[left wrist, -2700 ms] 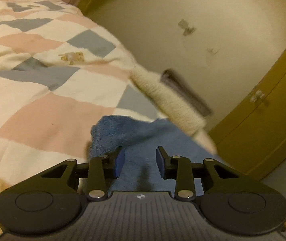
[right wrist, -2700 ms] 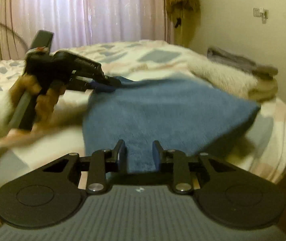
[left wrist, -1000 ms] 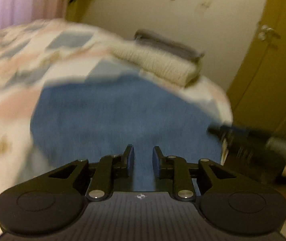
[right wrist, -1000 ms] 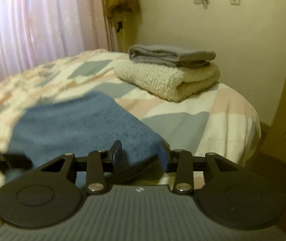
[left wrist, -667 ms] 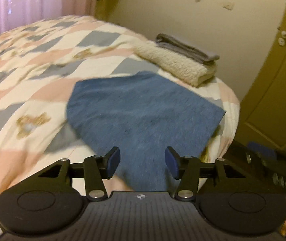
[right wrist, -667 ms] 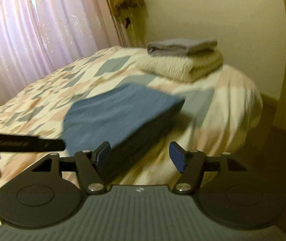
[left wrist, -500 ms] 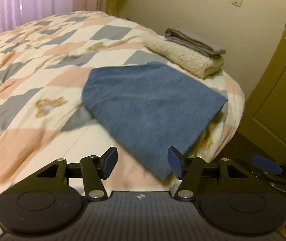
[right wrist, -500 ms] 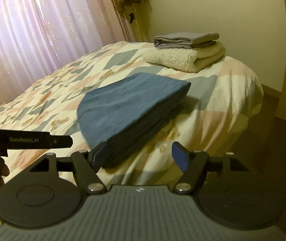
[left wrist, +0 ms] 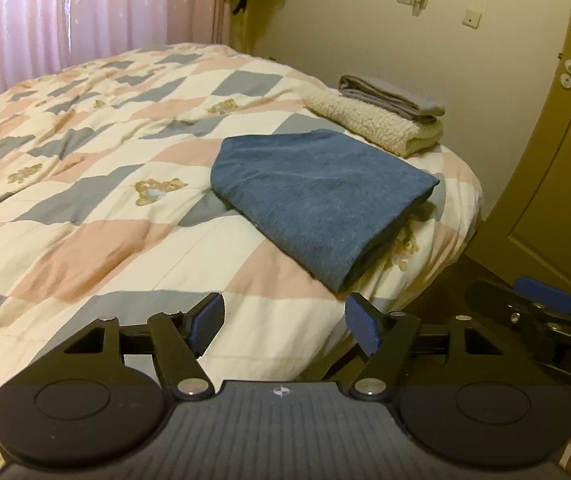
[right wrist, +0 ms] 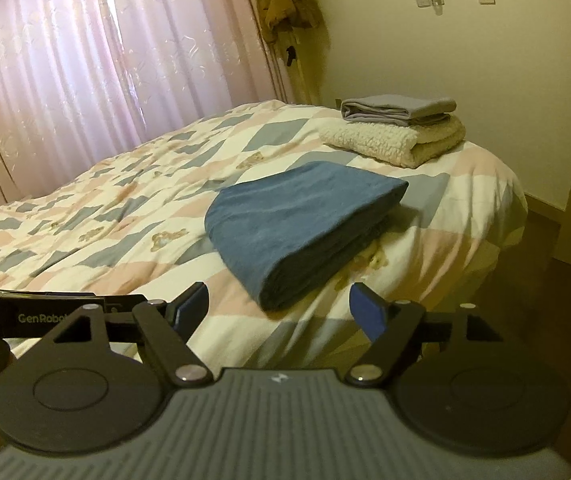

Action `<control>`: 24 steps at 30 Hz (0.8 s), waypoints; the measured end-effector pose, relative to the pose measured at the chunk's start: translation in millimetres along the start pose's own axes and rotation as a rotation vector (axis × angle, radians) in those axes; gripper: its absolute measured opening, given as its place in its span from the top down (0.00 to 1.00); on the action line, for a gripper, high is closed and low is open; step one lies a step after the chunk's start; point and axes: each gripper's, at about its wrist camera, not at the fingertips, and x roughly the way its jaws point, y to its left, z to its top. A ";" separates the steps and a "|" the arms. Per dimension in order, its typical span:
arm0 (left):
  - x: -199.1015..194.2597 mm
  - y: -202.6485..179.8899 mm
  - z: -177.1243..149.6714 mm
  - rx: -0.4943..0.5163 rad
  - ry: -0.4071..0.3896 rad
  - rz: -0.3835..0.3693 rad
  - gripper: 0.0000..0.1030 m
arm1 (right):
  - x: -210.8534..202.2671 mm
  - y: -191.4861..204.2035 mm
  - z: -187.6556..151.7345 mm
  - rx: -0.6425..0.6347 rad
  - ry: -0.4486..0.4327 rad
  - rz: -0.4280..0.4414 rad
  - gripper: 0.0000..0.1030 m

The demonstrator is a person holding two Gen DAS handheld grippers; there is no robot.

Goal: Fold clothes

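Lying folded on the bed (left wrist: 85,248), the blue garment (left wrist: 321,192) sits near the foot corner, nothing on top of it. Left hand-held gripper (left wrist: 283,322) and right hand-held gripper (right wrist: 279,310): both spread wide, empty, off the bed edge, clear of the cloth. Just beyond the blue piece: cream fleece blanket (right wrist: 393,142) with folded grey cloth (right wrist: 397,110) stacked on it. Pink curtains (right wrist: 105,72) behind, door (left wrist: 557,184) to the right.
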 end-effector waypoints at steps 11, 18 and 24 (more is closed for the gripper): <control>-31.2 -8.0 -27.1 0.037 -0.048 0.023 0.30 | -29.1 6.2 -19.4 -0.026 -0.014 -0.024 0.24; -36.4 -16.3 -38.5 0.049 -0.053 -0.005 0.29 | -37.6 0.6 -26.1 -0.014 -0.014 -0.049 0.24; -34.3 -26.9 -42.9 0.070 -0.048 -0.015 0.29 | -41.0 -2.9 -28.5 -0.011 -0.024 -0.050 0.23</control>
